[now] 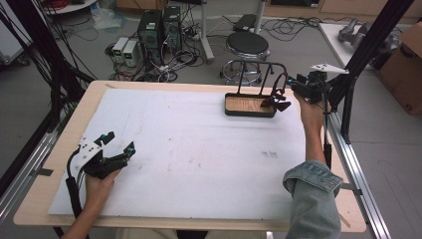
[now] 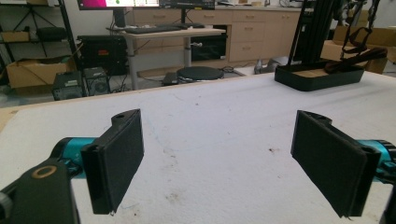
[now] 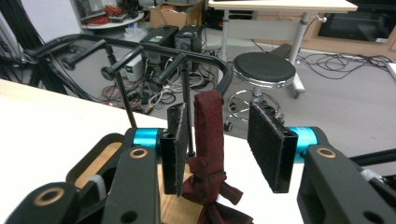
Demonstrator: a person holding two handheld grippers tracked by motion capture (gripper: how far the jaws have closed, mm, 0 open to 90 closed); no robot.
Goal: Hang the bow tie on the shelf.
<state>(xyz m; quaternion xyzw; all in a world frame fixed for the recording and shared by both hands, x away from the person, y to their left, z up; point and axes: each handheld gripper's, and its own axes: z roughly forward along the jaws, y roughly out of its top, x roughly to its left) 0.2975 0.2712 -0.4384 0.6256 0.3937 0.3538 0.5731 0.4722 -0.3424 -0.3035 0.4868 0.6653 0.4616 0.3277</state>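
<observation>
A dark red fabric strap (image 3: 208,135) hangs from a peg of a black rack (image 3: 154,46) that rises over a black tray with a wooden floor (image 1: 249,113) at the table's far right. My right gripper (image 3: 223,140) is open around the strap, its left pad close beside it and a wide gap on the other side. In the high view this gripper (image 1: 279,98) sits at the tray's right end by the strap (image 1: 271,102). My left gripper (image 1: 119,143) rests open over the white mat near the front left, nothing between its jaws (image 2: 217,158).
A white mat (image 1: 199,149) covers most of the wooden table. From the left gripper view the tray (image 2: 317,77) stands far off at the upper right. Behind the table are a black stool (image 1: 247,45), computer boxes (image 1: 159,27) and floor cables. A black frame post (image 1: 368,45) stands at the right.
</observation>
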